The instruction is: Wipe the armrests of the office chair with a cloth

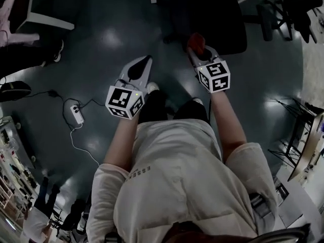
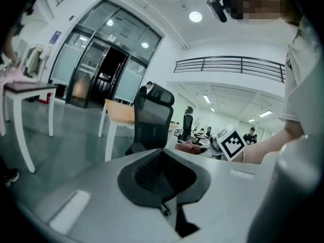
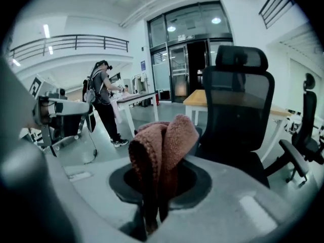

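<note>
Cloth (image 3: 162, 151) | your right gripper (image 3: 152, 214) is clamping it; left gripper (image 1: 144, 64) is idling closed, empty | be presenting a broad fold to office chair (image 3: 238, 110).

Two tools: left tool (image 1: 144, 61) and right tool (image 1: 195, 49). One cloth (image 3: 162, 140), between the right tool's jaws. Ahead of that tool are two chairs, near chair (image 3: 238, 110) and far chair (image 3: 306, 130). There are two tables, wood table (image 3: 195, 97) and white table (image 3: 132, 99), and one person (image 3: 103, 97).

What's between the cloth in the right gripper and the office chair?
Nothing visible. The right gripper holds the reddish-brown cloth directly in front of the black office chair, and only open space shows between them.
</note>
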The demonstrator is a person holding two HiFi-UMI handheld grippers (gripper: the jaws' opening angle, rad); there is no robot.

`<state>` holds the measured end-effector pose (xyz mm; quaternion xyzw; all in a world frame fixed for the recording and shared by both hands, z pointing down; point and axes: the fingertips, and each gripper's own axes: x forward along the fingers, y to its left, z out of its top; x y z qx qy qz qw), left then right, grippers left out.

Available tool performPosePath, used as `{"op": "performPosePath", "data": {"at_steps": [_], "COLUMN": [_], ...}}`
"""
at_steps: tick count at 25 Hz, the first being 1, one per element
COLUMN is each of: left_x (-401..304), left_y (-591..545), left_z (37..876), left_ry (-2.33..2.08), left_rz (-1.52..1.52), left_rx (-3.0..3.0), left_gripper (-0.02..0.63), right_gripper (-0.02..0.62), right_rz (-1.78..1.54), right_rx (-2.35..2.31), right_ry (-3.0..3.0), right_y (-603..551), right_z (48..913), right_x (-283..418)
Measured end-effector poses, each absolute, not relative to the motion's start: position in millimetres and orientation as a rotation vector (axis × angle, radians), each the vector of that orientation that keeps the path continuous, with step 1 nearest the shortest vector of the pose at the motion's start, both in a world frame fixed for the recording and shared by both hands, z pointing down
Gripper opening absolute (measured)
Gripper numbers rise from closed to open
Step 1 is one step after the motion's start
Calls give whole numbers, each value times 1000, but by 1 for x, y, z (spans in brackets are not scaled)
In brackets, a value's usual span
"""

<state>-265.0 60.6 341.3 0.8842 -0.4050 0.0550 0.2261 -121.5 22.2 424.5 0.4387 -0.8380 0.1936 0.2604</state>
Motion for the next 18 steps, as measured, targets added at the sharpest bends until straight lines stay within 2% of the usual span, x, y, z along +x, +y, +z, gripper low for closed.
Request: {"op": "performPosePath", "data": {"at_steps": [7,13,18], "left_x": [-185,-83,-29], "left_y": [67,120,154], "left_z": [268,249,236], "left_ry": [-1229,-1267,-1330], "left_rz": [14,-31,-29], "left_rx": [2561,2567,2556], "left_gripper": [17,17,17], "right_gripper": [56,56,56], "right_rz": [415,271,234], "right_rx": [1272,1143,1130], "right_ry": [-2393,-2422,-2415], "right_y": [56,127,160], "right_z": [344,318,301], "right_x": [-51,26,94]}}
